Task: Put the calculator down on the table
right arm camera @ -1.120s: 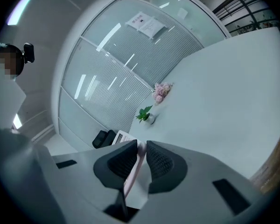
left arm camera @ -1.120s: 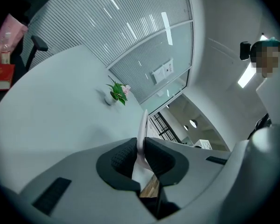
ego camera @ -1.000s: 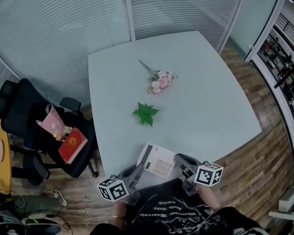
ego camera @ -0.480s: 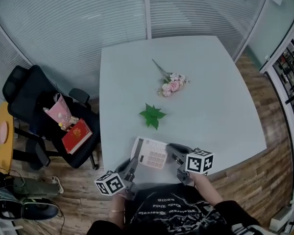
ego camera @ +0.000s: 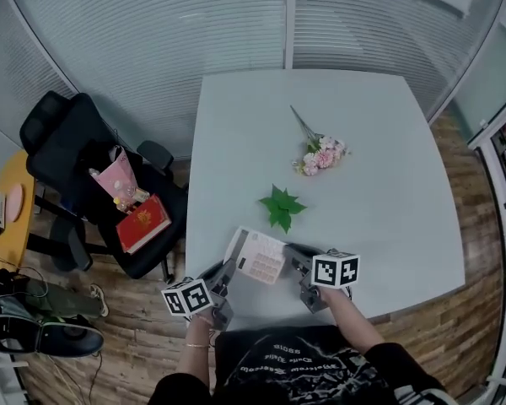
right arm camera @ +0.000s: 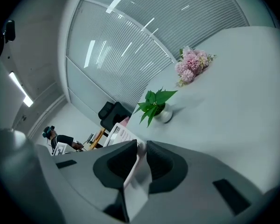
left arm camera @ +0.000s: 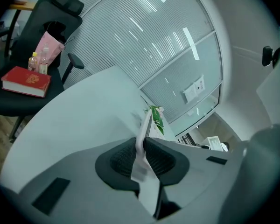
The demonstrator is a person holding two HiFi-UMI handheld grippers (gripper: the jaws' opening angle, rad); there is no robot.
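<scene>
Colour and pattern reference, head view.
Desk (ego camera: 388,142), frame centre: plain pale blue-grey. Calculator (ego camera: 257,256), lower centre: white case, pale peach key grid. Left claw (ego camera: 226,272) and right claw (ego camera: 293,255): grey bodies with dark pads, each bearing a cube of black-and-white square markers. Plant (ego camera: 281,207): bright green. Flowers (ego camera: 323,155), upper right of centre: pink. Chair (ego camera: 67,142), left: black, carrying a red book (ego camera: 142,224) and a pink bag (ego camera: 118,178). Floor (ego camera: 455,327): brown wood planks. Wall (ego camera: 152,40), top: grey, finely striped.
</scene>
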